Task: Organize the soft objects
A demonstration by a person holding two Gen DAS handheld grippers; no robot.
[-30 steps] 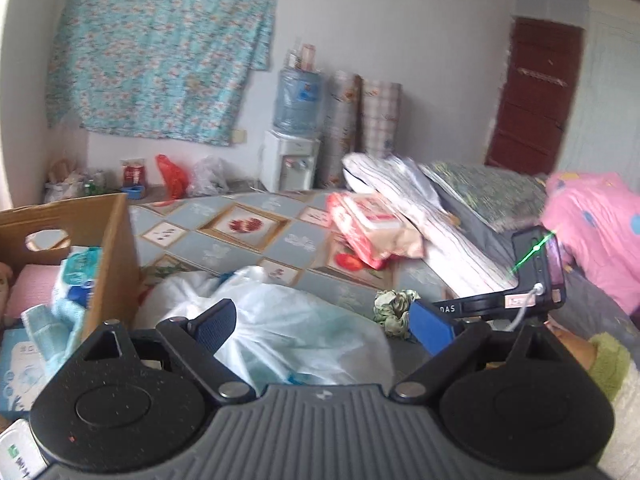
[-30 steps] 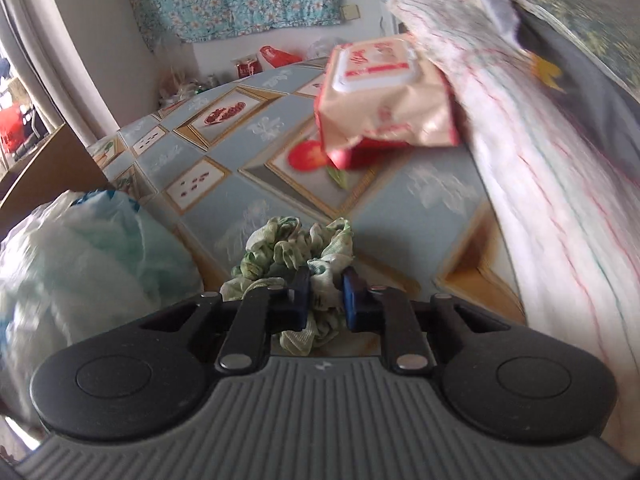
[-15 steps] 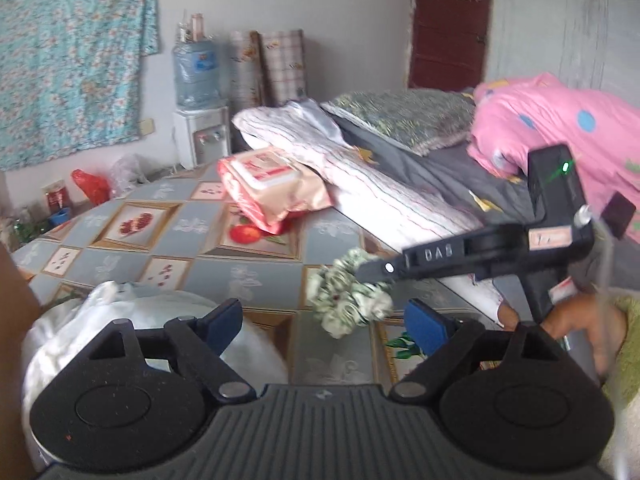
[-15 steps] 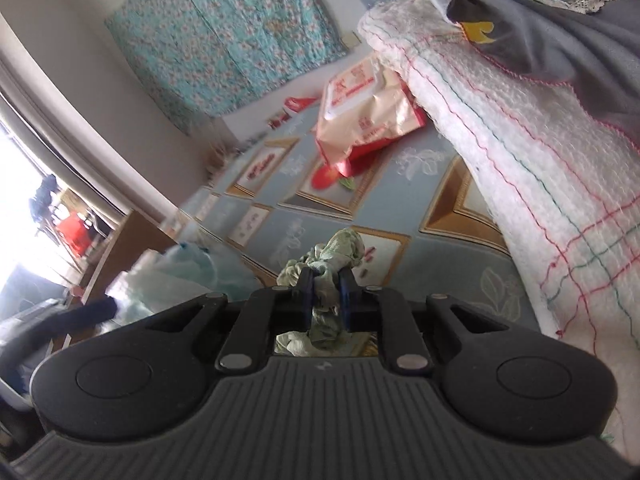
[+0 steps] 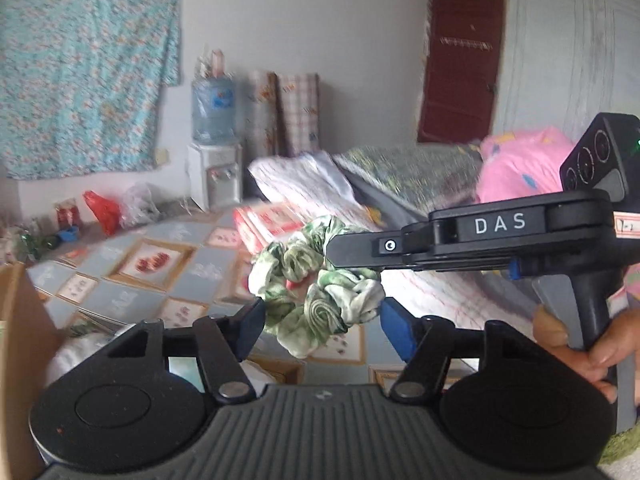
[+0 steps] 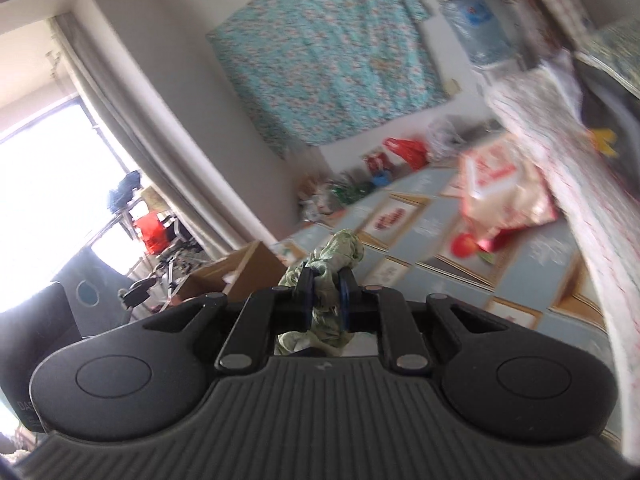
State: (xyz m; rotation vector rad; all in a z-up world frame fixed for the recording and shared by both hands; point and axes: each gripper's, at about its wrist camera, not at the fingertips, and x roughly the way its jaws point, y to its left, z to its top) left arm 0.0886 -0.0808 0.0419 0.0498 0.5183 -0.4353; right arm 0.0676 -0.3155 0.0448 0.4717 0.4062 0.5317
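R tongs (image 6: 325, 300) are clenched on the green scrunchie (image 5: 316, 284), pinched at one spot on its ring; most of the fabric hangs loose past the tips. From my L wrist cam the R tool comes in from the right, roughly level, w/ the scrunchie dangling off its tip, in mid-air, clear of the bed (image 5: 132, 280).

L tongs (image 5: 322, 322) sit right under and behind it. Jaws have just been closing but aren't on it: they stand apart, w/ the lower folds of the scrunchie hanging between the blue pads (image 5: 394, 328), no contact I can make out. So L is the nearer free hand, and the thing lies straight ahead and slightly above its tips. No real long axis, it's a ring, drooping downward from the R pinch.

Looks: gathered fabric loop, pale green and white mottled print, floppy, will deform rather than resist.

Reads like a handover, R to L. Cardboard box (image 6: 240, 272) sits off to the left; prob the drop spot.
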